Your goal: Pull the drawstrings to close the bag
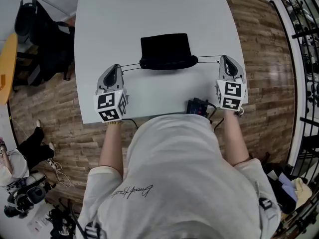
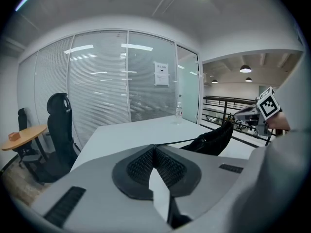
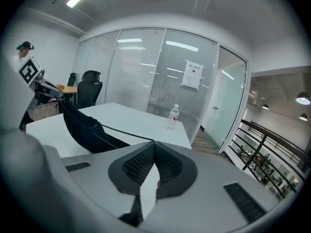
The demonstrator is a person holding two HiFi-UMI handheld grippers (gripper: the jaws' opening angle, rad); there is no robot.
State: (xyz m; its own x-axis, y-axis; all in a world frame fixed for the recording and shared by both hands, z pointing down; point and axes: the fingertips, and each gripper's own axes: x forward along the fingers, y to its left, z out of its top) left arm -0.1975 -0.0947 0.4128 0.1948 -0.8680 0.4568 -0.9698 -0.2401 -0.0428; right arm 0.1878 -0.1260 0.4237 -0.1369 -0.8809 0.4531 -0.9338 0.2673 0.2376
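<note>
A black drawstring bag (image 1: 166, 51) lies in the middle of the white table (image 1: 124, 19), its gathered mouth toward me. From the mouth, thin black drawstrings run taut to both sides. My left gripper (image 1: 115, 67) is shut on the left drawstring (image 1: 130, 65); in the left gripper view the cord (image 2: 177, 142) leaves the closed jaw tips (image 2: 154, 147) toward the bag (image 2: 214, 139). My right gripper (image 1: 224, 59) is shut on the right drawstring (image 1: 208, 57); in the right gripper view the cord (image 3: 127, 133) leads from the closed gripper (image 3: 154, 142) to the bag (image 3: 82, 127).
A water bottle (image 3: 171, 117) stands near the table's far edge. A dark device with cables (image 1: 198, 106) sits at the near edge by my body. Black office chairs (image 1: 40, 34) and a round wooden table (image 1: 6, 63) stand left; a metal railing (image 1: 304, 44) runs on the right.
</note>
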